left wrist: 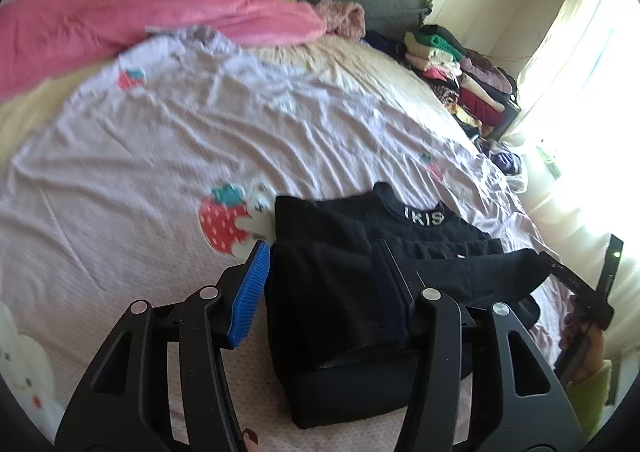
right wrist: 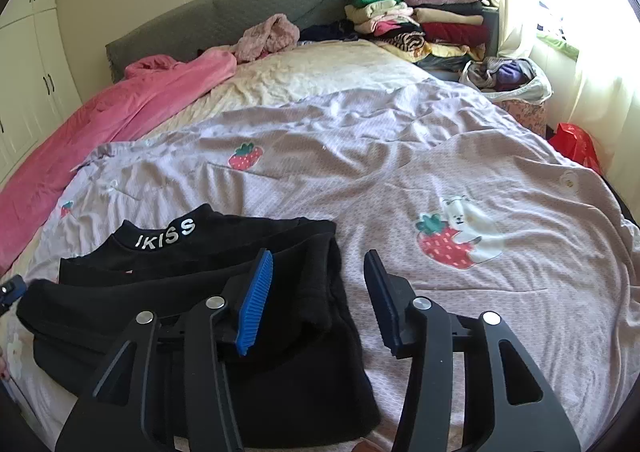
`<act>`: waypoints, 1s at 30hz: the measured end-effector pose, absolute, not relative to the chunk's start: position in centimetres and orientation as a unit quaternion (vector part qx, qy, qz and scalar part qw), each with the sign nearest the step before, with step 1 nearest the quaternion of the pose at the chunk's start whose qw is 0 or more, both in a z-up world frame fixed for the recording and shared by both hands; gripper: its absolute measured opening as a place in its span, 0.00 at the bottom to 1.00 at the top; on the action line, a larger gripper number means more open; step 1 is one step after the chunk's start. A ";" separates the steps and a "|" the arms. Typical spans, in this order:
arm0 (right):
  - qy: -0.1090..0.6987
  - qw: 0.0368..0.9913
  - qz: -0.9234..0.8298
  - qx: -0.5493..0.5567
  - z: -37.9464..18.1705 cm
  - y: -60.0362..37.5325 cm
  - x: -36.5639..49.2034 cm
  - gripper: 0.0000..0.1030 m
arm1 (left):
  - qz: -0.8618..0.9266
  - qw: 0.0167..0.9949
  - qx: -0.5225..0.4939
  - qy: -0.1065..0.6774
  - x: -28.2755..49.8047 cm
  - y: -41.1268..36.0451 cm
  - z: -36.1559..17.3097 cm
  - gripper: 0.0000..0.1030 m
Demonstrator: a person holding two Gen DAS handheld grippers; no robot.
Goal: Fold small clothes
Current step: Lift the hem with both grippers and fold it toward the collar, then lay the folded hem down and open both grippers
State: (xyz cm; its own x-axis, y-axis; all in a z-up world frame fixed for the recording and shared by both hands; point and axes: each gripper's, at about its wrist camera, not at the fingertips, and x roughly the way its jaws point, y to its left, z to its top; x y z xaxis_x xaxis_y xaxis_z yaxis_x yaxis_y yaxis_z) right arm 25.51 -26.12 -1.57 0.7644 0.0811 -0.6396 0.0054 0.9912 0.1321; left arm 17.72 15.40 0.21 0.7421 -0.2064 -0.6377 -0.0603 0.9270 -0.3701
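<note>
Left wrist view: a folded black knit garment [left wrist: 340,292], collar lettered "IKIS", lies on the wrinkled lilac strawberry-print bed cover [left wrist: 160,140]; the left gripper [left wrist: 320,292] straddles it, jaws released.

Right wrist view: collar reads "IKISS"; right gripper [right wrist: 320,300] over the garment's right edge, jaws released.

Bed [right wrist: 320,68] w/ lilac strawberry-print cover [right wrist: 360,156] spread over it. Black folded top [right wrist: 240,272] lies on cover's near end. Pink blanket [right wrist: 100,120] along cover's left edge; fuzzy pink garment [right wrist: 266,36] beyond cover, by grey headboard [right wrist: 224,20].
</note>
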 end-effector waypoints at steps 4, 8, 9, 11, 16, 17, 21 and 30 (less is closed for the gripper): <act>0.329 0.943 0.030 0.049 -0.6 -25.8 24.2 0.45 | -0.051 0.921 -0.163 0.350 17.0 14.0 1.2 0.43; 0.318 0.946 0.063 0.028 0.4 -24.5 22.8 0.45 | -0.082 0.924 -0.117 0.355 16.4 10.8 1.4 0.43; 0.318 0.945 0.076 0.022 0.5 -23.9 22.4 0.45 | -0.091 0.925 -0.097 0.355 16.2 9.5 1.4 0.43; 0.323 0.942 0.095 0.007 0.3 -22.8 21.6 0.45 | -0.107 0.925 -0.068 0.359 15.9 7.6 1.1 0.43; 0.352 0.925 0.143 -0.029 -1.7 -19.1 20.3 0.45 | -0.140 0.914 -0.025 0.379 15.2 4.3 -0.6 0.43; 0.358 0.921 0.152 -0.035 -2.0 -18.3 20.2 0.45 | -0.138 0.913 -0.014 0.383 15.0 3.8 -1.0 0.43; 0.373 0.908 0.177 -0.075 -3.2 -15.5 19.5 0.45 | -0.149 0.906 0.007 0.397 14.4 2.5 -2.2 0.43; 0.413 0.889 0.179 -0.078 -5.5 -14.8 19.1 0.45 | -0.157 0.888 0.047 0.430 14.3 0.9 -4.4 0.42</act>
